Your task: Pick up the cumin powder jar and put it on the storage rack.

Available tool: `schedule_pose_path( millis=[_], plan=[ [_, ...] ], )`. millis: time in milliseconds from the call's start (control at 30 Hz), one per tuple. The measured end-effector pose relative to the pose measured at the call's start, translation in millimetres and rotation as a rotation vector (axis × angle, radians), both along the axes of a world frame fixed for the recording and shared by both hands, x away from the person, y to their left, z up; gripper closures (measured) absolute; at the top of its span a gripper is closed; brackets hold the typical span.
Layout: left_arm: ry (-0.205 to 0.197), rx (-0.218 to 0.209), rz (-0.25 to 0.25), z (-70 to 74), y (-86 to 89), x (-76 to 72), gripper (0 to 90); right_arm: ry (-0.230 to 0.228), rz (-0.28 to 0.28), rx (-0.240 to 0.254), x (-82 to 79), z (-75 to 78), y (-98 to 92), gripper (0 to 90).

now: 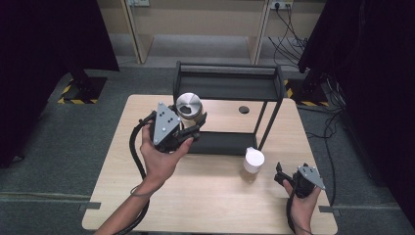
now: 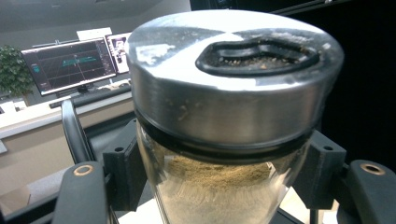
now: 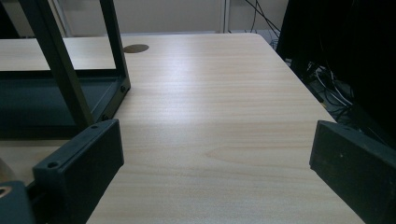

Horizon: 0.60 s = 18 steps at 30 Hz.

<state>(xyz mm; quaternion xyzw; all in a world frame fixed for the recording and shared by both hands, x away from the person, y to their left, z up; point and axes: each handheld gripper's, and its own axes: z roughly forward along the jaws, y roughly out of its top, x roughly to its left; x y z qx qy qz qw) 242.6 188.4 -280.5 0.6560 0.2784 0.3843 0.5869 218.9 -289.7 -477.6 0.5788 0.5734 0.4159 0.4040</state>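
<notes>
A glass spice jar [image 1: 189,108] with a round silver lid and brownish powder inside is held off the table at the left end of the black two-level rack [image 1: 227,88]. My left gripper [image 1: 193,125] is shut on the jar's glass body [image 2: 210,186], just below the lid [image 2: 233,70], with one black pad on each side. A white jar [image 1: 254,160] stands on the table in front of the rack's right front leg. My right gripper [image 1: 281,175] rests low at the table's right front, jaws wide apart with bare tabletop [image 3: 210,140] between them.
The rack's lower shelf [image 3: 37,102] lies to the left in the right gripper view. A round cable hole [image 1: 243,109] marks the table under the rack. The table's right edge [image 3: 299,79] drops to cables on the floor. Monitors [image 2: 70,65] stand on a desk far behind.
</notes>
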Motion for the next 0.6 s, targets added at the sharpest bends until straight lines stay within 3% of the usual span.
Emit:
schedule_pose_path(
  millis=[600],
  plan=[
    [0.008, -0.018, 0.013, 28.9, -4.8, 22.2, 30.8, 0.001, 0.006, 0.003, 0.3, 0.2, -1.1, 2.6]
  ],
)
